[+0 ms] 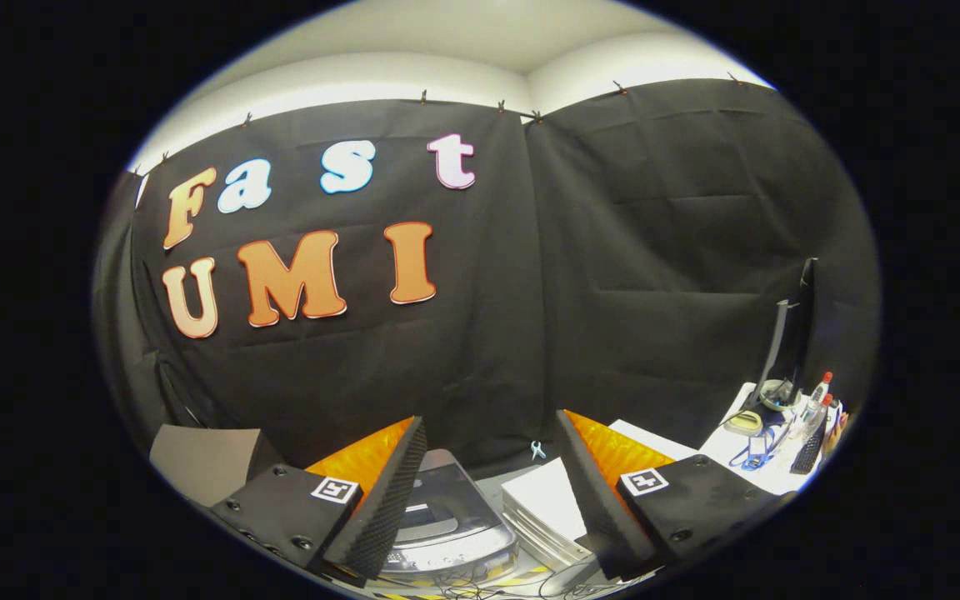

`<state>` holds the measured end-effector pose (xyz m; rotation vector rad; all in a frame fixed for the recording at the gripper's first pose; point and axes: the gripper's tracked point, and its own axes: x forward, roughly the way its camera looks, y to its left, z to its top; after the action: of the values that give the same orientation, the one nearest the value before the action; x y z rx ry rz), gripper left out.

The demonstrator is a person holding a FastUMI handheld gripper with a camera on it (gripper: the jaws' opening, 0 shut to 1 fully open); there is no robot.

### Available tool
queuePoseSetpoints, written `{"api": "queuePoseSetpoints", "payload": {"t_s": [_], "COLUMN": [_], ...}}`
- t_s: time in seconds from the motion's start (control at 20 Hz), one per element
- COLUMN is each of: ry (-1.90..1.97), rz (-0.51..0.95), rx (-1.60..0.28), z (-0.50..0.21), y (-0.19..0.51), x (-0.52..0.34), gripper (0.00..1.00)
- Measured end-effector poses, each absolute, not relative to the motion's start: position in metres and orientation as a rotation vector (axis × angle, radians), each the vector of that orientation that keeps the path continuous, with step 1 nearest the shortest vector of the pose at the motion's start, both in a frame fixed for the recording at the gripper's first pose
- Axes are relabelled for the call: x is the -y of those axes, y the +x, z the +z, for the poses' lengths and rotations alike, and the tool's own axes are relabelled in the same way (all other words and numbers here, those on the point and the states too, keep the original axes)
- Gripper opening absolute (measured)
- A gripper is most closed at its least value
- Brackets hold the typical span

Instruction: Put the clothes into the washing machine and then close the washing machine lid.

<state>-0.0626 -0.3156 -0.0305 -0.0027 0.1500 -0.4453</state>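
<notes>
I hold the gripper [488, 492] high and level, its two fingers spread wide with nothing between them. Low down, between and just beyond the fingers, I see the small grey washing machine with a clear, domed plastic lid [447, 521]; the left finger covers its near side. The lid looks down to me, though I cannot be sure from this angle. I cannot make out any clothes, so I cannot say where they lie.

Just beside the machine, toward the right finger, sits a flat white box-like stack [542, 508]. Further off on the right is a white table [759, 475] crowded with a dark monitor on a grey stand [792, 342], plastic bottles with red caps [817, 396] and a black keyboard [805, 450]. Thin dark cables [480, 587] lie in front of the machine.

My worries from here: the camera is pitched at the wall, so I would be descending nearly blind, and a finger could knock the lid or the white stack. The loose cables could snag a fingertip. If the lid is indeed shut, dropping clothes would simply pile them on top.
</notes>
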Motion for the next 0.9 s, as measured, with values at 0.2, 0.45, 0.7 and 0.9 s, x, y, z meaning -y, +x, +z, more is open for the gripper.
{"api": "queuePoseSetpoints", "payload": {"t_s": [0.2,0.45,0.7,0.9], "ry": [0.001,-0.006,-0.027,-0.042], "rz": [-0.438,-0.429,-0.422,-0.419], "rx": [-0.134,-0.135,-0.117,-0.109], "z": [-0.022,-0.019,-0.009,-0.006], "y": [-0.065,-0.067,-0.067,-0.065], "x": [0.309,0.294,0.279,0.275], "gripper": [0.99,0.99,0.99,0.99]}}
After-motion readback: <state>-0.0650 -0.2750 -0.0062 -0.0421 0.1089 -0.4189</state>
